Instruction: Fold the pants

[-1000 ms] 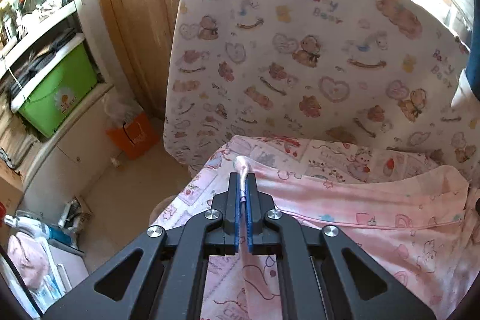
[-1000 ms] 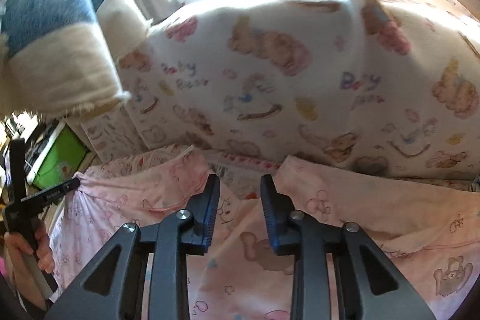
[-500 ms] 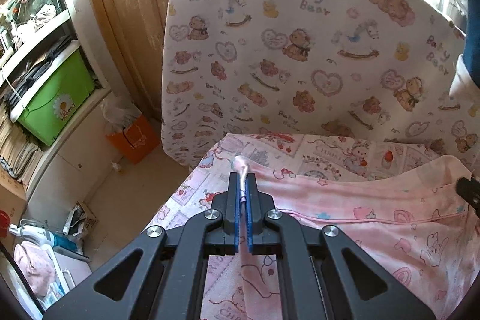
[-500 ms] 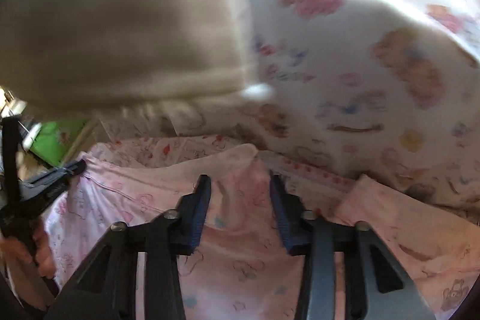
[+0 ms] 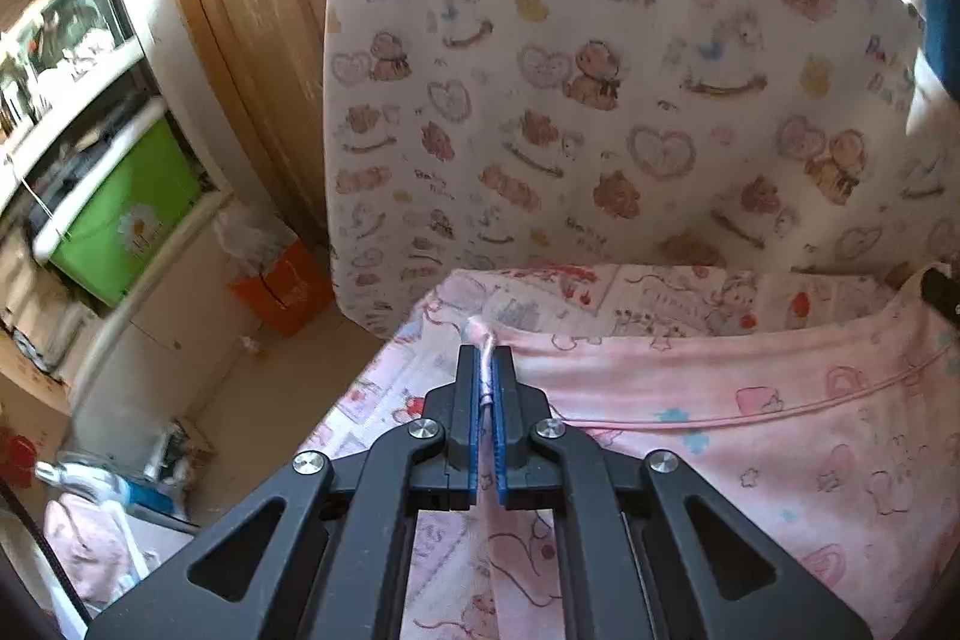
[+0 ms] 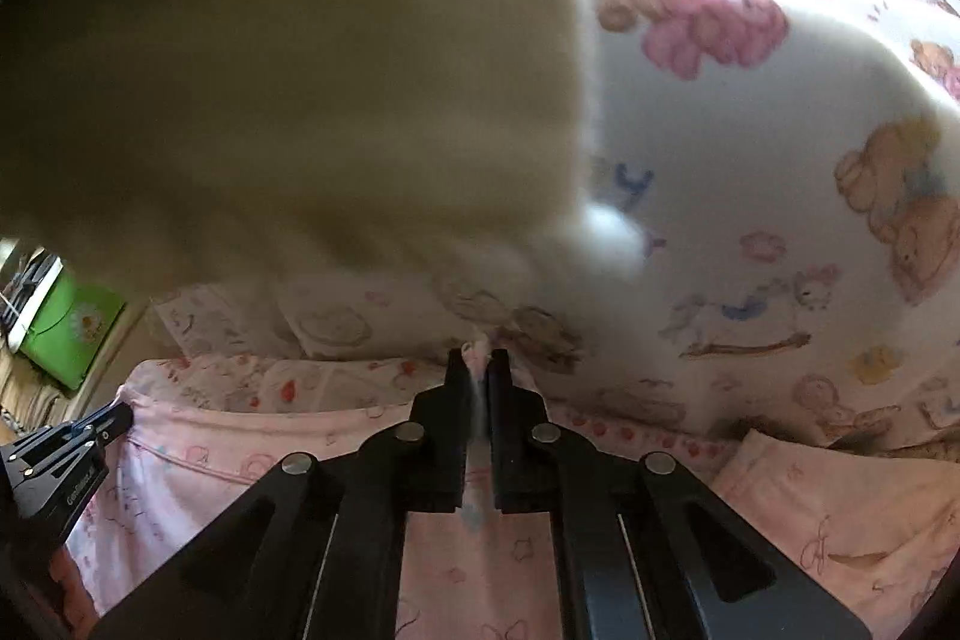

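With both top corners of the pink pants (image 5: 750,418) pinched, left gripper (image 5: 487,388) clenched and right gripper (image 6: 478,388) freshly closing on cloth beside the bear-print cushion (image 5: 600,100), folding barely begun.

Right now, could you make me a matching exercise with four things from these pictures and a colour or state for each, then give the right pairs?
Things:
1. left gripper
2. storage box
3. paper bag
4. pants

Descriptions:
A. orange
B. pink, with small drawings
C. shut on a fold of cloth
D. green, with a daisy

Pairs: 1-C, 2-D, 3-A, 4-B
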Motion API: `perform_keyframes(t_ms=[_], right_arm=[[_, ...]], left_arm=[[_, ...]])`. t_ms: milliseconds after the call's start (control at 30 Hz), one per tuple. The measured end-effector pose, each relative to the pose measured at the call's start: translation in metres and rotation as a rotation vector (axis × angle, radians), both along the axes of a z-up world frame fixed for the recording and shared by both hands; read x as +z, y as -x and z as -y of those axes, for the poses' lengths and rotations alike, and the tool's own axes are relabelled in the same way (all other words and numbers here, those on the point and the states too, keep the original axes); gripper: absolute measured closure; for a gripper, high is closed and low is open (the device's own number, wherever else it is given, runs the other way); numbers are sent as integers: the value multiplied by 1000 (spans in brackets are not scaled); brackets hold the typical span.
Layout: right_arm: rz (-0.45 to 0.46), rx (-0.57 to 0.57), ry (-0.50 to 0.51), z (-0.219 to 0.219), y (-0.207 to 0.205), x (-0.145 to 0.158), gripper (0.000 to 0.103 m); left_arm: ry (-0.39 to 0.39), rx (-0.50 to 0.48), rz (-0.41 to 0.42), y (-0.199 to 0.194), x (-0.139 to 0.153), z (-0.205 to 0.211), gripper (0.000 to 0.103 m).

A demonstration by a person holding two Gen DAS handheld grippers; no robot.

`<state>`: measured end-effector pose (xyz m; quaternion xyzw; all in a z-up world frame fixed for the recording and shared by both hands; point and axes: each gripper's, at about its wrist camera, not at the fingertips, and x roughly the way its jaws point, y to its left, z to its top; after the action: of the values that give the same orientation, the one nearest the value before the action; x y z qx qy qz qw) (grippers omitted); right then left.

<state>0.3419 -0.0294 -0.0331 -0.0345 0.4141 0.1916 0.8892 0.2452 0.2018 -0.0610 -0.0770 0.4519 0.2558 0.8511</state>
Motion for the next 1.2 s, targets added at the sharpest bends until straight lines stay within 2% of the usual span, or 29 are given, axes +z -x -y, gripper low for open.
perform_keyframes(t_ms=[33, 100, 133, 200, 267, 333, 500, 600, 733, 800, 833, 867, 900, 967, 1033, 1200], right_arm=[[-4, 7, -4, 2, 2, 0, 87], [14, 4, -1, 8, 7, 5, 55], [45, -1, 2, 13, 12, 11, 48], [88, 5, 9, 22, 20, 20, 45], [86, 36, -5, 29, 23, 27, 45], [64, 57, -8, 35, 23, 29, 48], [30, 75, 9, 53, 20, 22, 69], [2, 112, 25, 43, 16, 13, 71], [-12, 114, 112, 26, 9, 3, 71], [-40, 90, 148, 19, 9, -2, 76], [-31, 94, 132, 18, 9, -2, 82], [-32, 101, 126, 14, 9, -3, 97], [-31, 101, 122, 11, 10, -4, 100], [2, 69, 131, 11, 14, -2, 101], [46, 18, 123, 21, 14, 14, 101], [16, -2, 133, 25, -2, 9, 101]], left_arm=[[-3, -5, -5, 1, 1, 2, 99], [-4, -9, 9, 2, 4, 4, 98], [-10, -9, 13, 3, 6, 5, 98], [-10, -8, 11, 2, 5, 4, 98], [8, -1, 6, 2, 3, 1, 98], [18, 21, 11, 4, 2, -4, 99], [26, 64, 27, 10, 6, -15, 99], [14, 57, 9, 8, 3, -14, 99], [-8, 51, -6, 6, 0, -10, 99], [-10, 50, -6, 6, 0, -10, 99], [-8, 50, -5, 6, 0, -10, 99], [-8, 49, -5, 6, 1, -10, 99], [-8, 49, -5, 6, 1, -10, 99], [-9, 47, -7, 6, 1, -10, 99], [-11, 45, -14, 5, 0, -10, 99], [-33, 39, -20, 4, -1, -7, 99]])
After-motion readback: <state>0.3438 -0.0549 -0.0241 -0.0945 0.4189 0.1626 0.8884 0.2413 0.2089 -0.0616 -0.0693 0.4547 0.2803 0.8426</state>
